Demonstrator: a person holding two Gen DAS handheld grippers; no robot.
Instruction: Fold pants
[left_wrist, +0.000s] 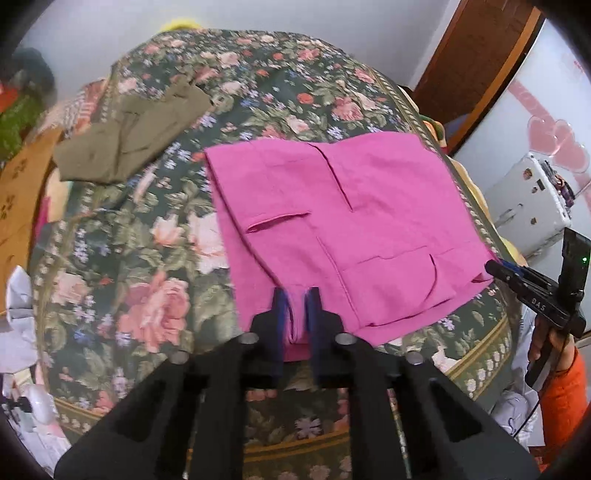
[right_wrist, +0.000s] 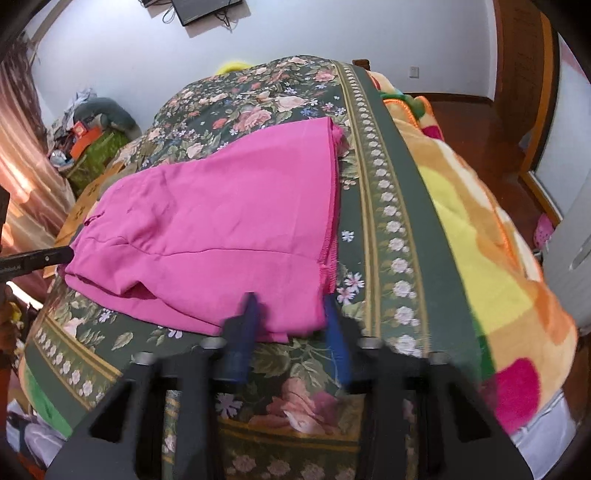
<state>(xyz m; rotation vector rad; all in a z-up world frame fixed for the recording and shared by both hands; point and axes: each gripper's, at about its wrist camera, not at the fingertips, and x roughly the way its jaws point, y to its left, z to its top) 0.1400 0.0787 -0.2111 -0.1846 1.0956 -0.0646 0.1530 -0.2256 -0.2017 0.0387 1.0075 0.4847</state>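
Observation:
Pink pants (left_wrist: 354, 221) lie folded flat on a floral bedspread (left_wrist: 147, 280). My left gripper (left_wrist: 296, 306) is shut on a pinch of pink cloth at the near edge of the pants. In the right wrist view the pants (right_wrist: 207, 221) fill the middle. My right gripper (right_wrist: 291, 314) is blurred, and its blue fingers (right_wrist: 251, 314) stand apart with the near right corner of the pants between them. The right gripper (left_wrist: 493, 266) also shows at the pants' right corner in the left wrist view, held by a hand in an orange sleeve. The left gripper (right_wrist: 68, 254) reaches the pants' left edge.
An olive garment (left_wrist: 133, 136) lies crumpled at the far left of the bed. A bright patterned blanket (right_wrist: 480, 240) hangs over the bed's right side. A white appliance (left_wrist: 528, 206) stands right of the bed. A cardboard box (left_wrist: 22, 192) and clutter (right_wrist: 85, 133) sit to the left.

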